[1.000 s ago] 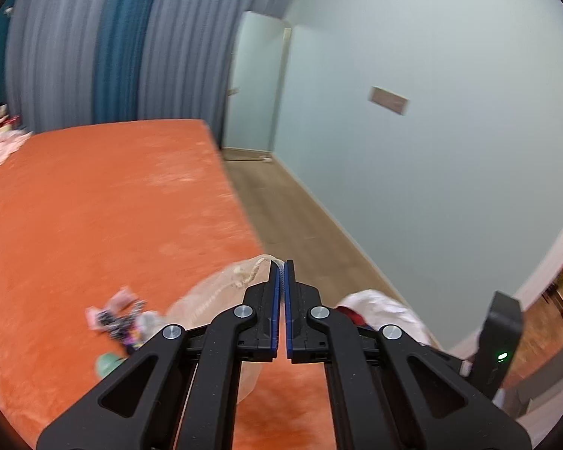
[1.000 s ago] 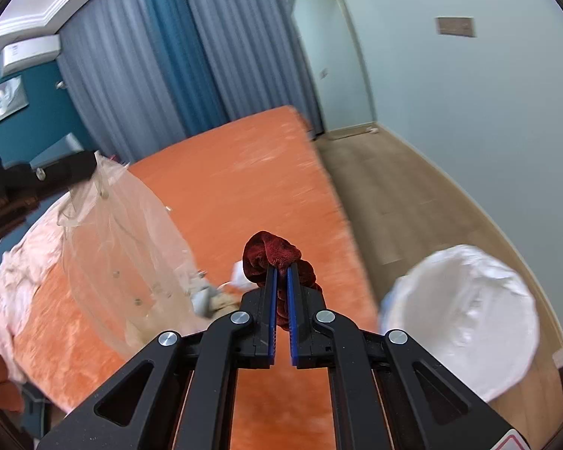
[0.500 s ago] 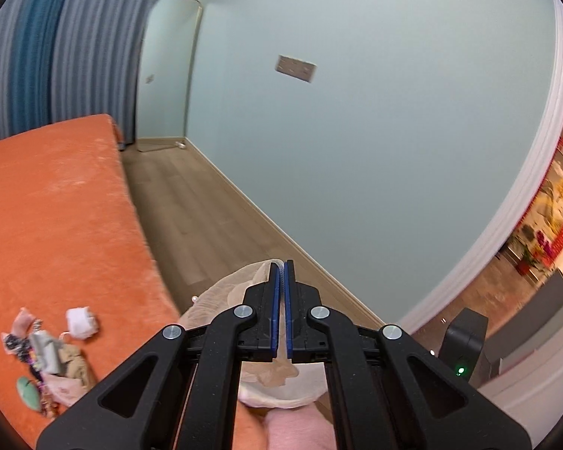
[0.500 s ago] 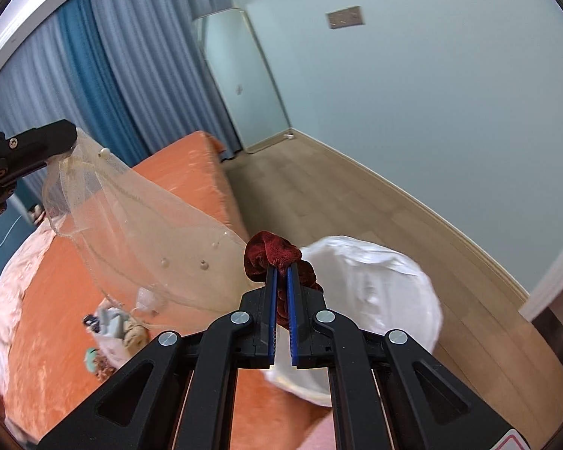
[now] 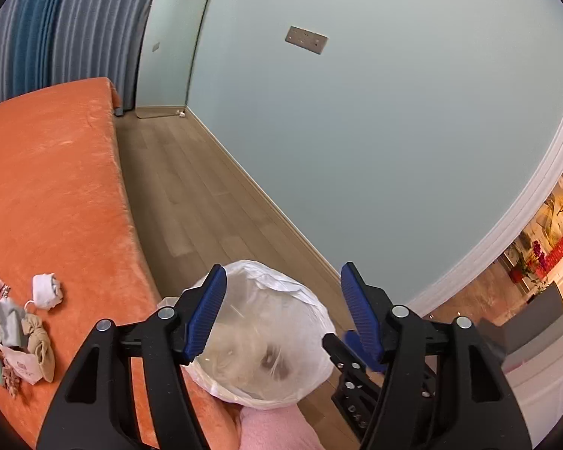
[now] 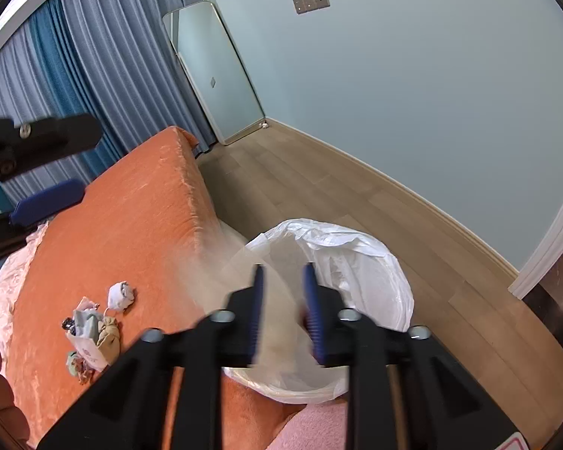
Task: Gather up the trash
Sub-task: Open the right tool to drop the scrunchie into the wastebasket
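Over the lined bin (image 6: 360,262) beside the bed (image 6: 131,217), both my tongs, left (image 5: 281,307) and right (image 6: 283,307), gape empty; leftover scraps (image 6: 94,333) (still heaped on the bedspread) could scatter if I grab carelessly.

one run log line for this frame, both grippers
phase: drop into bin | left hand-held gripper: open | right hand-held gripper: open | lined trash bin: below both | leftover trash pile: on orange bed
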`<state>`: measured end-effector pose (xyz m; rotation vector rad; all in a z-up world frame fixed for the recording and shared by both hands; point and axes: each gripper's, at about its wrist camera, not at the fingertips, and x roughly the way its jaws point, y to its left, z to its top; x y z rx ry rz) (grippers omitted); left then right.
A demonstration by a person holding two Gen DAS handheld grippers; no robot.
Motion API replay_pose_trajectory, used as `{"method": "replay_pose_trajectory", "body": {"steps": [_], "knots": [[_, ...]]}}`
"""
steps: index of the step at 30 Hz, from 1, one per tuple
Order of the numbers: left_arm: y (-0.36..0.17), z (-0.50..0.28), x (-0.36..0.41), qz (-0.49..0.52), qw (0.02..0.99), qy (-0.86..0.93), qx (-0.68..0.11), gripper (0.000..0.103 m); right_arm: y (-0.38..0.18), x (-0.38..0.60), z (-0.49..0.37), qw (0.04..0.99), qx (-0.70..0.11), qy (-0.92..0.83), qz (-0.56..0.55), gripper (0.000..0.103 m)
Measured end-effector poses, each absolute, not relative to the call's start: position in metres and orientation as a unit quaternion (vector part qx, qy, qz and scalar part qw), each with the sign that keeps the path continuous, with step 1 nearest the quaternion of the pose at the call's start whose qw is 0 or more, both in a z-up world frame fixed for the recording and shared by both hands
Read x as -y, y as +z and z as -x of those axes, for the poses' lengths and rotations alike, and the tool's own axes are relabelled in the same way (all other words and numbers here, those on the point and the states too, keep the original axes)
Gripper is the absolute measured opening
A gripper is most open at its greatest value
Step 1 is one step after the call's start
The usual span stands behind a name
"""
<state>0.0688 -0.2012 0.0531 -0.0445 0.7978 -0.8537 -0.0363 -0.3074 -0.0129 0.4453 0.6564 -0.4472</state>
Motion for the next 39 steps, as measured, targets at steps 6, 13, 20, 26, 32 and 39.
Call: {"method": "replay_pose_trajectory", "body": {"steps": [6, 13, 20, 26, 32, 39], "knots": [[0.047, -0.073, 0.185, 0.009, 0.851, -0.369, -0.374, 0.06, -0.01, 0.307, 0.04, 0.9, -0.316, -0.212, -0.213, 0.042], [0.038, -0.077, 0.16, 0.01, 0.863, -0.338, -0.377, 0.06, -0.001, 0.291, 0.033, 0.906, -0.318, -0.199, -0.197, 0.045], [0.034, -0.076, 0.134, 0.011, 0.873, -0.312, -0.374, 0.06, 0.007, 0.272, 0.028, 0.911, -0.321, -0.186, -0.179, 0.048], [0.032, -0.076, 0.113, 0.019, 0.879, -0.294, -0.375, 0.06, 0.012, 0.255, 0.025, 0.915, -0.324, -0.174, -0.166, 0.05], [0.028, -0.075, 0.093, 0.02, 0.885, -0.273, -0.377, 0.06, 0.014, 0.236, 0.02, 0.918, -0.328, -0.161, -0.153, 0.053], [0.02, -0.076, 0.071, 0.024, 0.89, -0.249, -0.382, 0.06, 0.015, 0.215, 0.012, 0.921, -0.334, -0.145, -0.137, 0.054]]}}
